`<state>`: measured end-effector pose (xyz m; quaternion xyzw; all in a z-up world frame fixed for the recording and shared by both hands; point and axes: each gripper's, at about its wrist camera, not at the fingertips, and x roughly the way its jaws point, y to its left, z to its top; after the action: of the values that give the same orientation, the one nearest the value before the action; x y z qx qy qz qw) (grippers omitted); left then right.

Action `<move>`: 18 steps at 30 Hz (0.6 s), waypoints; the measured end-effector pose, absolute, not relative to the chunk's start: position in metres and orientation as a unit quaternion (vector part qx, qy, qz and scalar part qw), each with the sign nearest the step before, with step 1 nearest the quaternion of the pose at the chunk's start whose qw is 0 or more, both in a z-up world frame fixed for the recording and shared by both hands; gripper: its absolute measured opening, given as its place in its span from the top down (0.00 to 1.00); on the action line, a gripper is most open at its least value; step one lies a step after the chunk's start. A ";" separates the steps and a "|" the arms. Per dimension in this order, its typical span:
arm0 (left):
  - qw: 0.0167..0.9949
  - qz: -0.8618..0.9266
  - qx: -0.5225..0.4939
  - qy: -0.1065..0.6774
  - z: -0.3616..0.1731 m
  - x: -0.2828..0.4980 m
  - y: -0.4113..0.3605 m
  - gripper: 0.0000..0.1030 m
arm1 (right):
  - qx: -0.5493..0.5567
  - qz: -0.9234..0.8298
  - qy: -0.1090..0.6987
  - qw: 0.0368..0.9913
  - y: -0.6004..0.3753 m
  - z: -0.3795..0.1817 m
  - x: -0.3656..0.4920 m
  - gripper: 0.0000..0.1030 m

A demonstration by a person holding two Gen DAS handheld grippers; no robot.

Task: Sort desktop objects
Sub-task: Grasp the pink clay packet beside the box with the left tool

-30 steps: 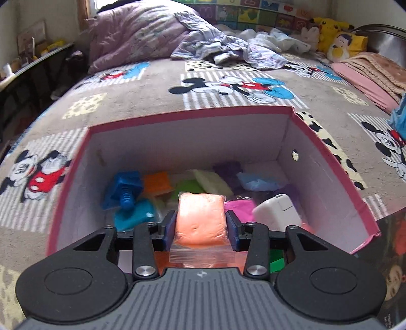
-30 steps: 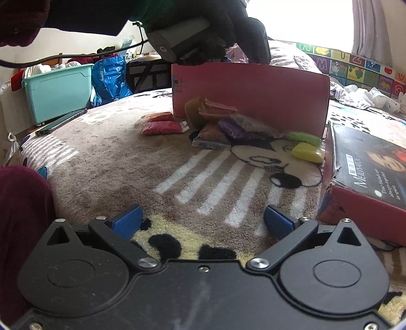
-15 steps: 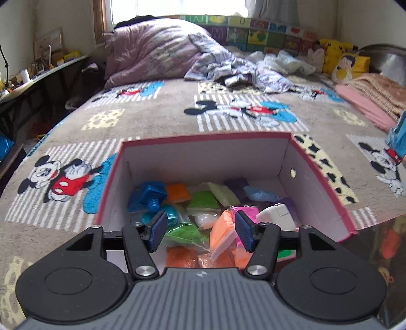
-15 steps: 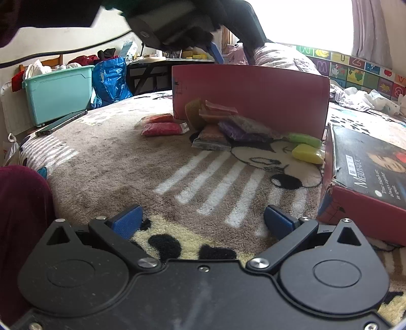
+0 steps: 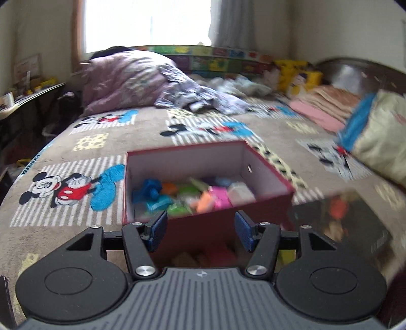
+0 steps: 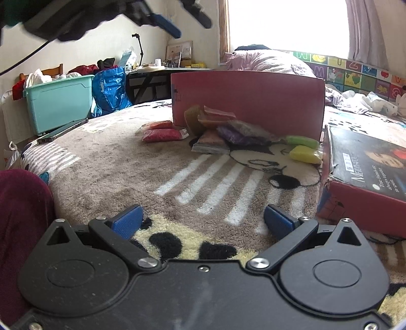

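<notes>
My left gripper (image 5: 201, 234) is open and empty, raised above and in front of the red box (image 5: 264, 203). The box holds several coloured clay packets, among them an orange packet (image 5: 204, 201), and a blue toy (image 5: 149, 190). My right gripper (image 6: 201, 223) is open and empty, low over the blanket. Ahead of it, in front of the red box wall (image 6: 253, 99), lie loose packets: red (image 6: 162, 135), purple (image 6: 234, 134), green (image 6: 302, 141) and yellow (image 6: 304, 154). The left gripper's fingers (image 6: 165, 24) show at the top of the right wrist view.
The black box lid (image 6: 368, 167) lies right of the packets; it also shows in the left wrist view (image 5: 340, 215). A phone (image 6: 63, 129) lies at the bed's left edge. A teal bin (image 6: 58, 101) and a blue bag (image 6: 109, 88) stand beyond it.
My left gripper opened and dropped the orange packet into the box, then lifted up and back away from the box. My right gripper stayed still.
</notes>
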<state>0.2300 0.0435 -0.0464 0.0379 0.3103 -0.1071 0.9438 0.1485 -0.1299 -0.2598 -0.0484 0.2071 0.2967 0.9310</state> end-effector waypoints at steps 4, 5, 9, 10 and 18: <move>0.924 -0.139 0.091 0.343 -0.086 0.222 0.043 0.44 | -0.049 0.296 0.203 0.932 -0.130 -0.261 0.148 0.01; 0.919 -0.146 0.104 0.352 -0.097 0.222 0.043 0.44 | -0.049 0.296 0.203 0.932 -0.130 -0.261 0.148 0.01; 0.901 -0.148 0.135 0.385 -0.137 0.235 0.045 0.44 | -0.049 0.297 0.201 0.932 -0.130 -0.261 0.148 0.01; 0.898 -0.151 0.137 0.389 -0.144 0.238 0.046 0.44 | -0.049 0.297 0.200 0.932 -0.130 -0.262 0.147 0.01; 0.887 -0.137 0.110 0.428 -0.174 0.258 0.063 0.45 | -0.051 0.298 0.194 0.933 -0.130 -0.264 0.147 0.01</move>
<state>0.2583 0.0635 -0.1738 0.1096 0.4281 -0.1366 0.8866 0.1466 -0.1298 -0.2637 -0.0506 0.1943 0.2977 0.9333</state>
